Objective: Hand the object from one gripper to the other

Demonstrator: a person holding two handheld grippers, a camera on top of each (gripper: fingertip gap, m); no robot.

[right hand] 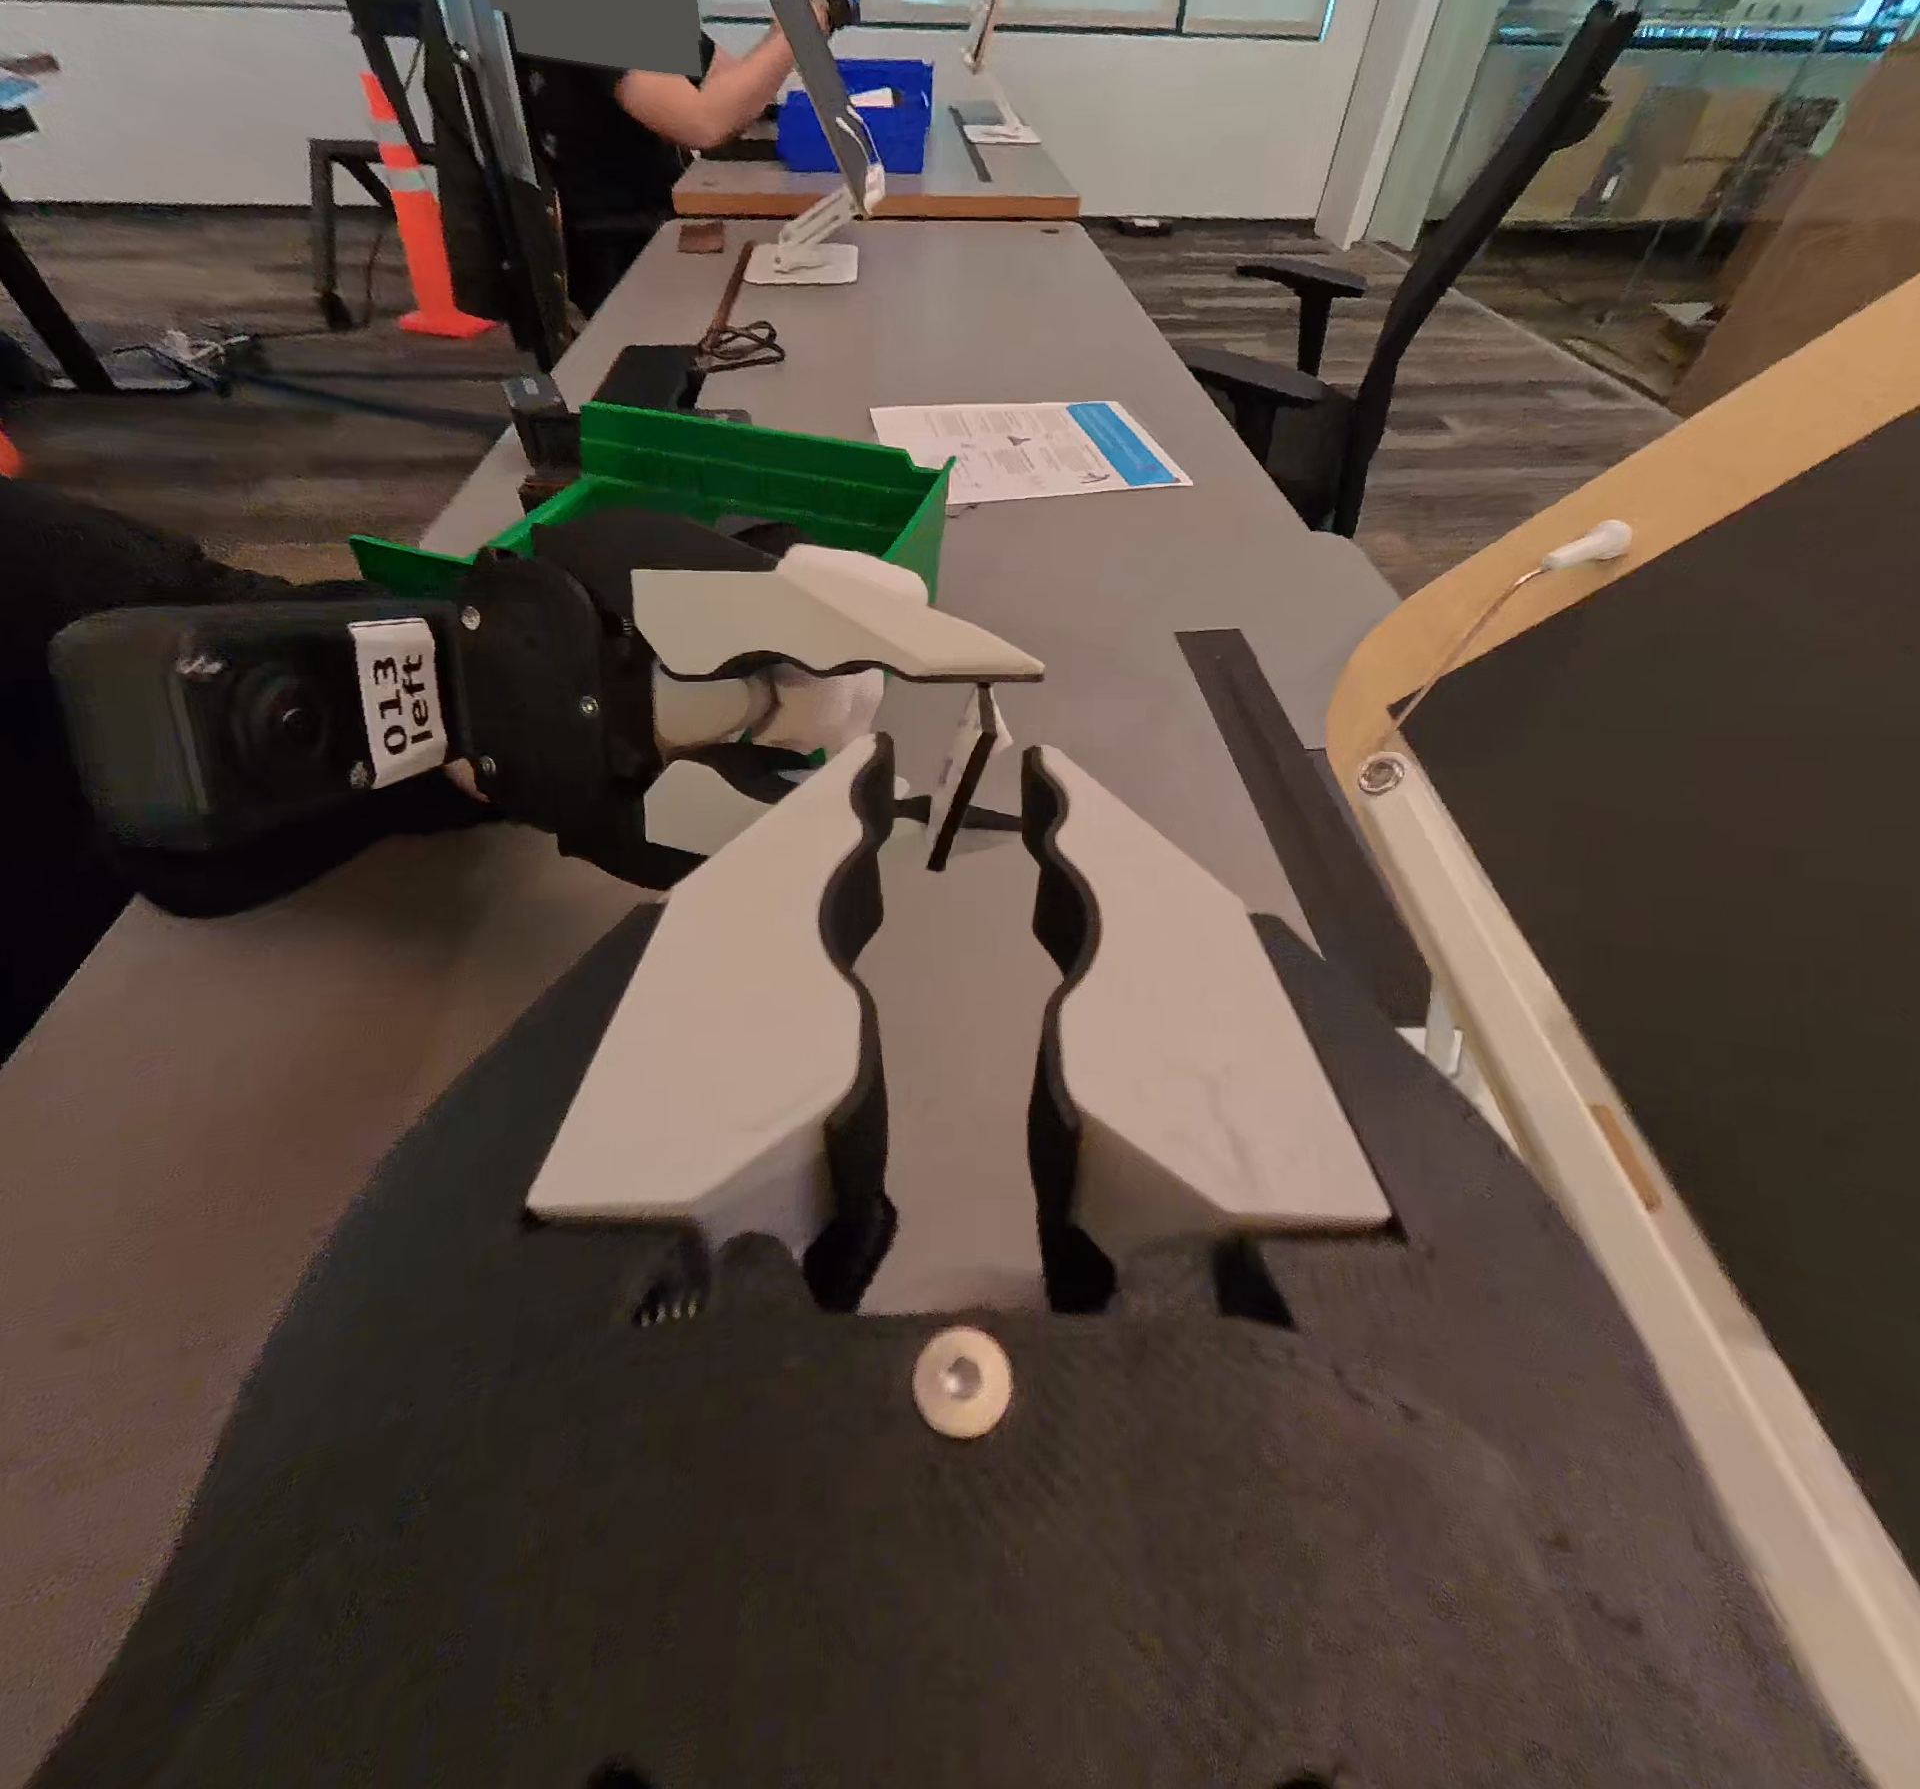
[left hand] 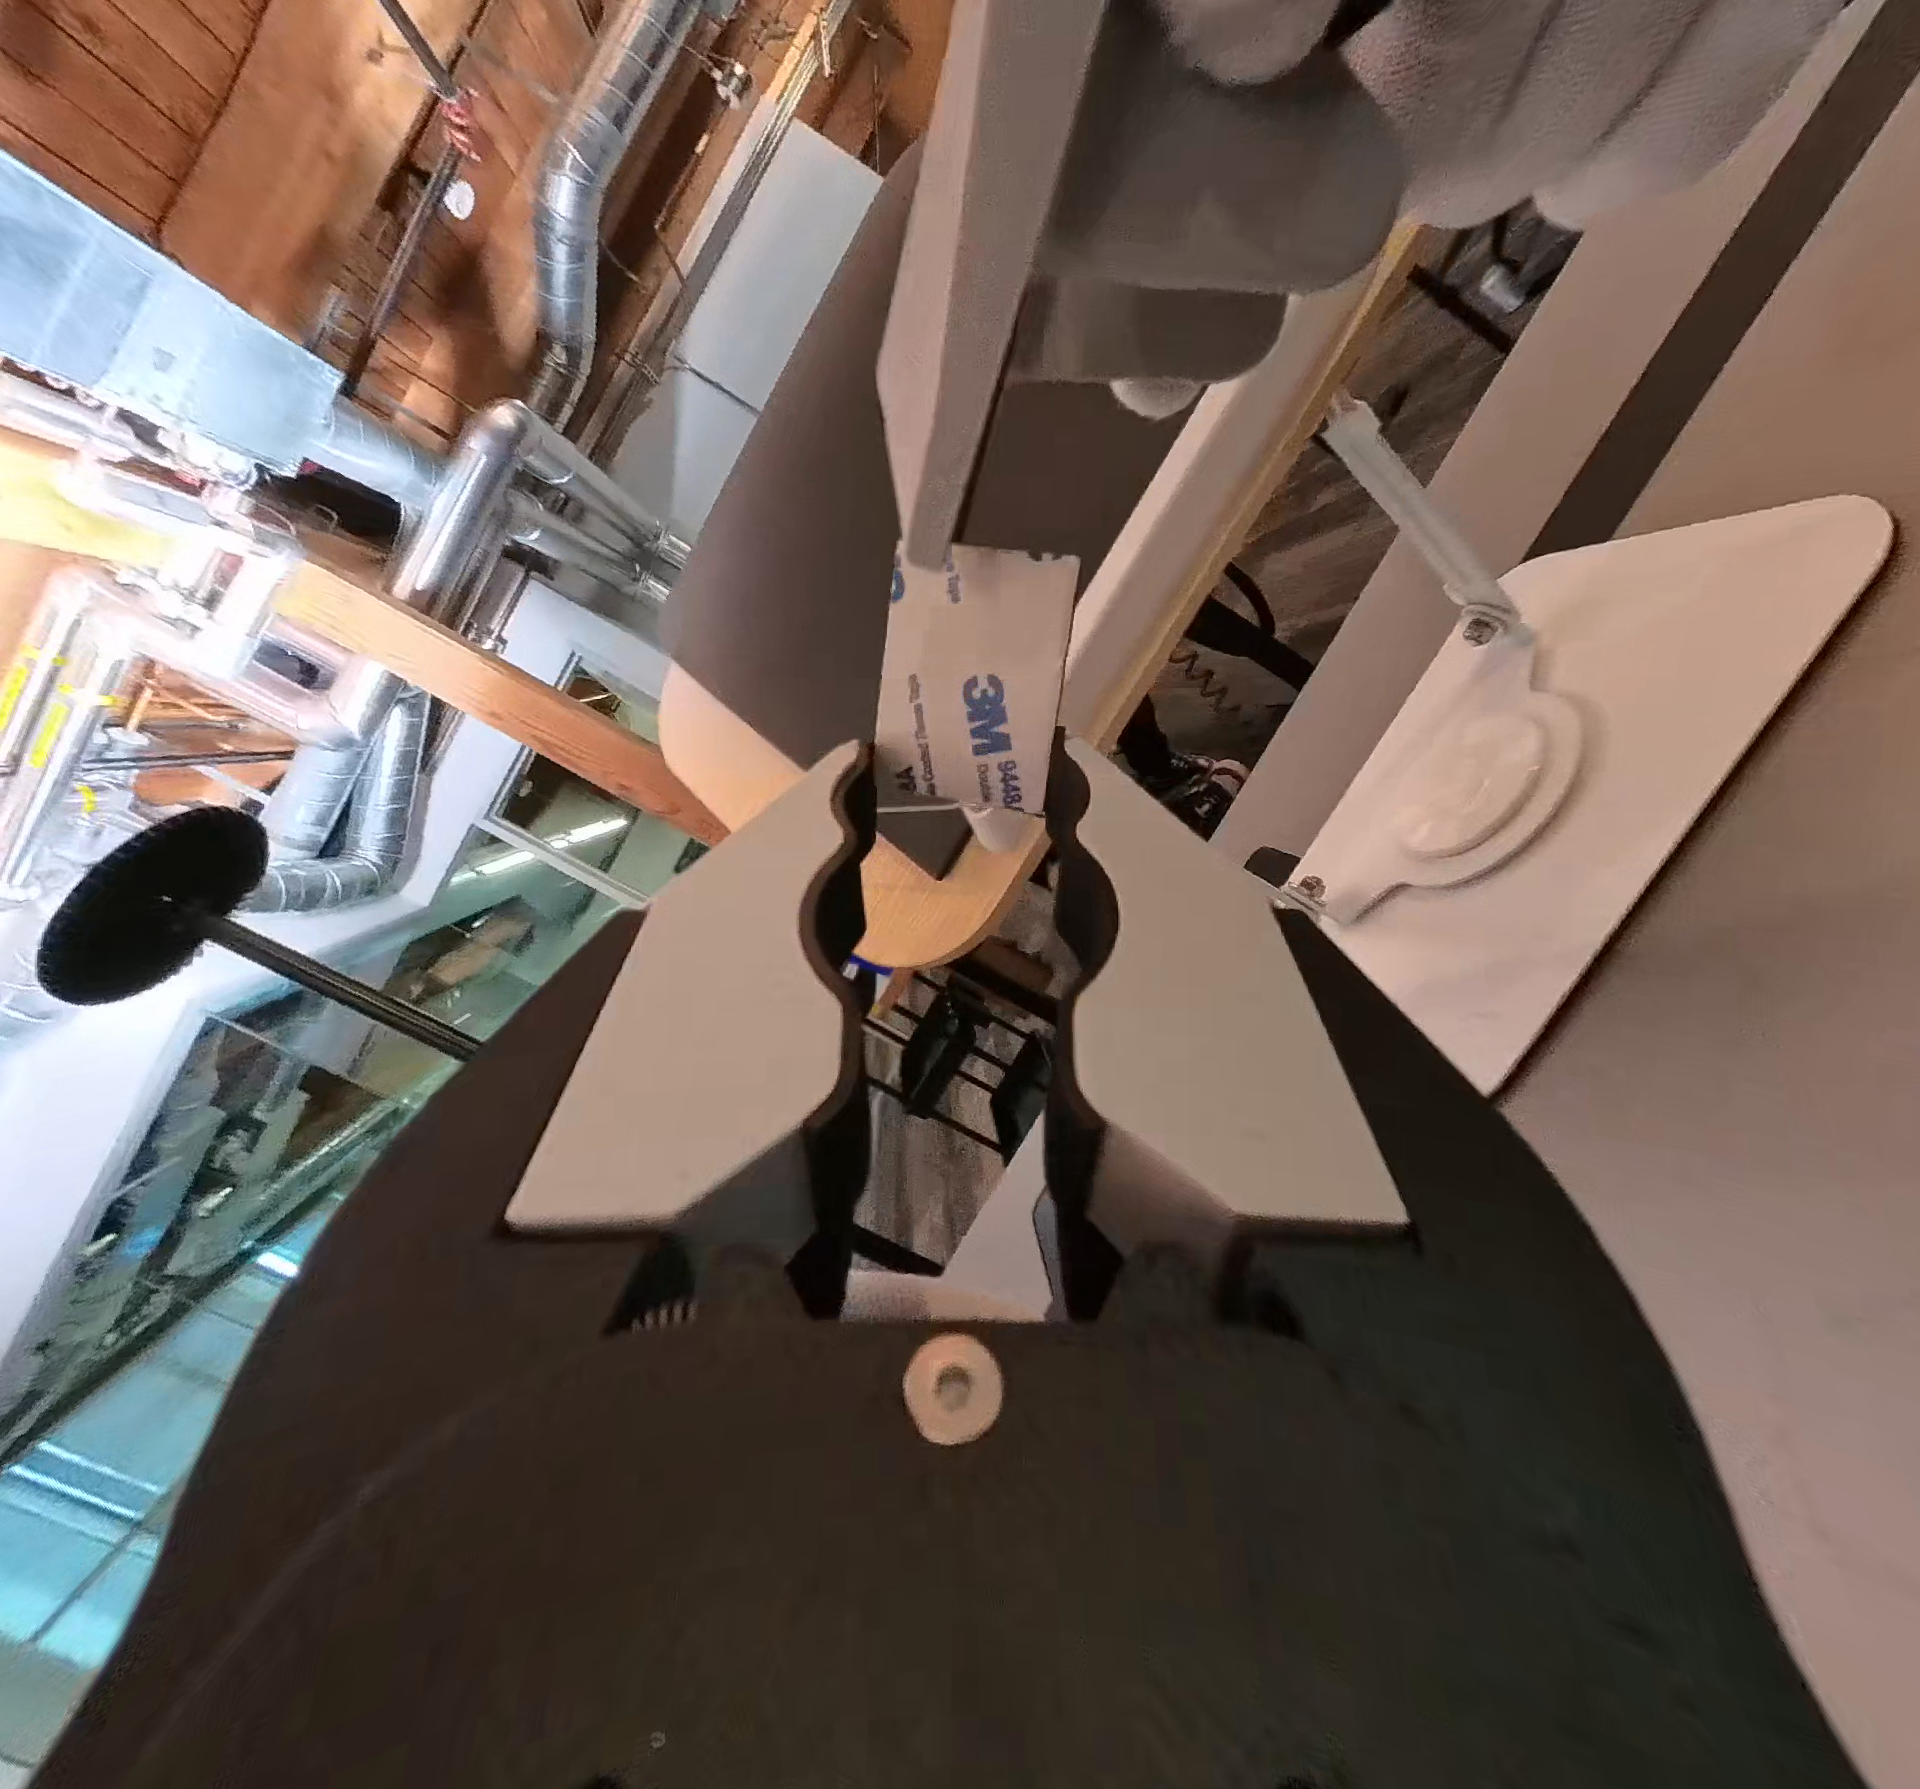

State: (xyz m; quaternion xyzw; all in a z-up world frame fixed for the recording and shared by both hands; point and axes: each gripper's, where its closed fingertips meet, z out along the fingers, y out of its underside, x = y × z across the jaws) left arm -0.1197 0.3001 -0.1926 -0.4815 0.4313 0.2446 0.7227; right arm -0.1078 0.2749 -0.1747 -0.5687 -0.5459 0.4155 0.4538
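The object is a small thin flat piece (left hand: 977,669), white printed backing on one face and dark on the other. My left gripper (left hand: 966,763) is turned on its side and shut on it, gripping it across its width at the fingertips. In the right wrist view the piece (right hand: 964,773) stands on edge above the grey table, under the left gripper's upper finger (right hand: 831,617). My right gripper (right hand: 954,757) is open, with the piece in the gap at its tips. From the left wrist view, one right finger (left hand: 935,337) reaches down to the piece's far edge.
A green bin (right hand: 727,492) sits behind the left gripper and a printed sheet (right hand: 1029,451) lies farther back. A dark panel with a wooden rim (right hand: 1558,513) stands close on the right, on a white stand base (left hand: 1558,752). A chair (right hand: 1403,368) and a person are beyond. The grippers are tip to tip, or close to it.
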